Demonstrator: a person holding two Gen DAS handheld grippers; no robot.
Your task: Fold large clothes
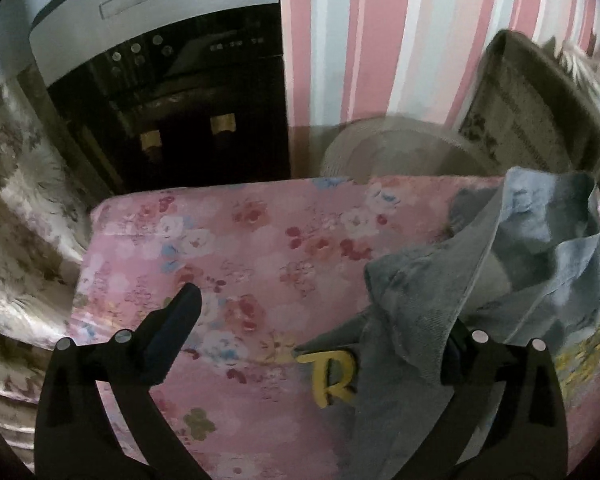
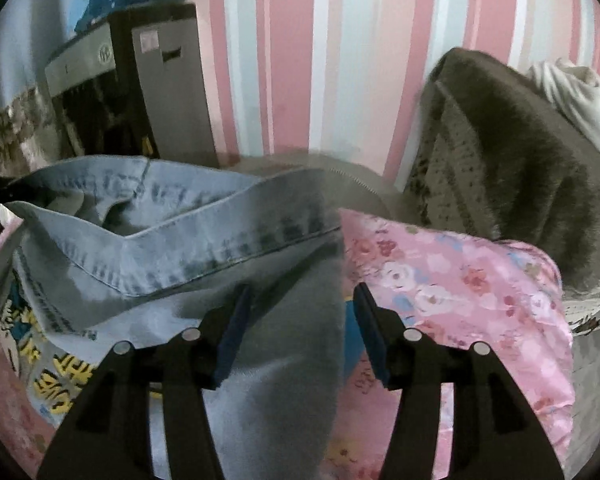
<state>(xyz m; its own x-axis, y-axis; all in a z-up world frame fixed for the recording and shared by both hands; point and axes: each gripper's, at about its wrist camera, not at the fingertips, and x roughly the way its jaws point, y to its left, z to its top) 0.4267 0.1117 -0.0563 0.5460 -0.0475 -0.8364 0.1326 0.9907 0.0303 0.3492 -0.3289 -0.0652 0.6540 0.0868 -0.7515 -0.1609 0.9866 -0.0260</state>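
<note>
One denim garment [image 2: 172, 240], pale blue with yellow printed lettering, lies crumpled on a pink floral bed cover [image 1: 236, 240]. The left claw [image 1: 316, 344] is spread wide, cloth draped against its right finger but not pinched. The right claw [image 2: 300, 320] stands half spread astride a fold of denim, pads not pressing. The cloth is judged soft yet fairly heavy and unlikely to slip; the stitched hem or waistband offers the firmest hold. Count: one garment, two claws.

Faded denim garment [image 2: 172, 240] is looking coarse and matt — the floral pink sheet [image 1: 236, 248] is showing a smooth cloth sheen.
</note>
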